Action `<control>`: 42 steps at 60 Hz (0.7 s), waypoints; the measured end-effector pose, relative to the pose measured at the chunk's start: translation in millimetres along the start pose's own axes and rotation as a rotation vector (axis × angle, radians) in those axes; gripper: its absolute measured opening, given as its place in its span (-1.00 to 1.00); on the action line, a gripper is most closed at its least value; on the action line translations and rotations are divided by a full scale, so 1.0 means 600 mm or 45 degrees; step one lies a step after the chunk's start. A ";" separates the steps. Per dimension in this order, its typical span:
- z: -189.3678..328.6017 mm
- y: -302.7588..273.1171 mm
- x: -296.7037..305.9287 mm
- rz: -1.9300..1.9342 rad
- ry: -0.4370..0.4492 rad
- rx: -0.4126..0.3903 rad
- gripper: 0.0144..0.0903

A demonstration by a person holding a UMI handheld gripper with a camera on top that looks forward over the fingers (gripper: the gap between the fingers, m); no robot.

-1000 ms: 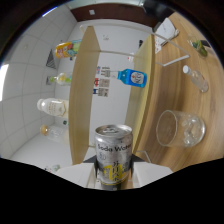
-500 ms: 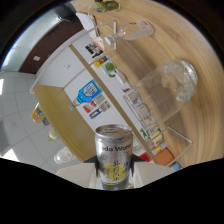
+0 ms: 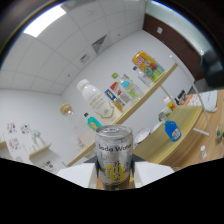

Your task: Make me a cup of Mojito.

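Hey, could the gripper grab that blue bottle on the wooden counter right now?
Probably not. The gripper is shut on the soda can, which fills the space between its fingers, and the blue bottle stands well beyond them on the counter. It would likely need to put the can down first.

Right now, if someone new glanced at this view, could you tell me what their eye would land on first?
The soda water can dominates: silver with a yellow label, it stands upright between the gripper fingers, which press on its sides. Beyond it the whole room looks tilted, with a wooden shelf running slantwise and carrying a large white bottle and colourful packages. A blue-liquid bottle stands out on the wooden surface beside the can.
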 end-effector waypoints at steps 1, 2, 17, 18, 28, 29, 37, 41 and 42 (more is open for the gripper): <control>0.001 0.004 -0.002 -0.071 0.002 -0.006 -0.04; 0.002 0.008 -0.003 -0.140 0.004 -0.012 -0.04; 0.019 0.169 0.049 -0.680 0.053 -0.210 -0.05; 0.019 0.180 0.055 -0.693 0.059 -0.223 -0.05; 0.026 0.265 0.108 -0.765 0.094 -0.323 -0.04; 0.026 0.271 0.112 -0.773 0.095 -0.329 -0.04; 0.031 0.309 0.139 -0.790 0.121 -0.369 -0.04; 0.033 0.323 0.150 -0.786 0.130 -0.384 -0.04; 0.034 0.326 0.153 -0.786 0.134 -0.388 -0.05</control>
